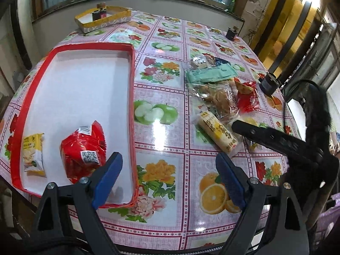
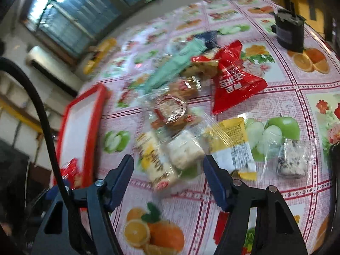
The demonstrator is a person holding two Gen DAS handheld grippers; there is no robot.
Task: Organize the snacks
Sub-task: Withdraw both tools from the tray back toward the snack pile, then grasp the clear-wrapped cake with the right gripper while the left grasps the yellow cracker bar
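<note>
The sorting is judged partly done: a glossy red packet [image 1: 84, 152] and a small yellow sachet [image 1: 34, 155] are already laid in the red-rimmed white tray [image 1: 131, 89] near the table's left edge, while a heap of crinkly wrapped snacks [image 2: 180, 97] is left toward the right edge of the fruit-printed oilcloth [image 1: 165, 140]. The left gripper [image 1: 167, 180] is held with jaws apart and empty by the tray's near corner. The right gripper [image 2: 167, 182] is also seen with jaws apart, nothing pinched, poised over a cylindrical yellow-and-white roll [image 2: 157, 161]. A closing grasp across that slippery film is probably called for next.
</note>
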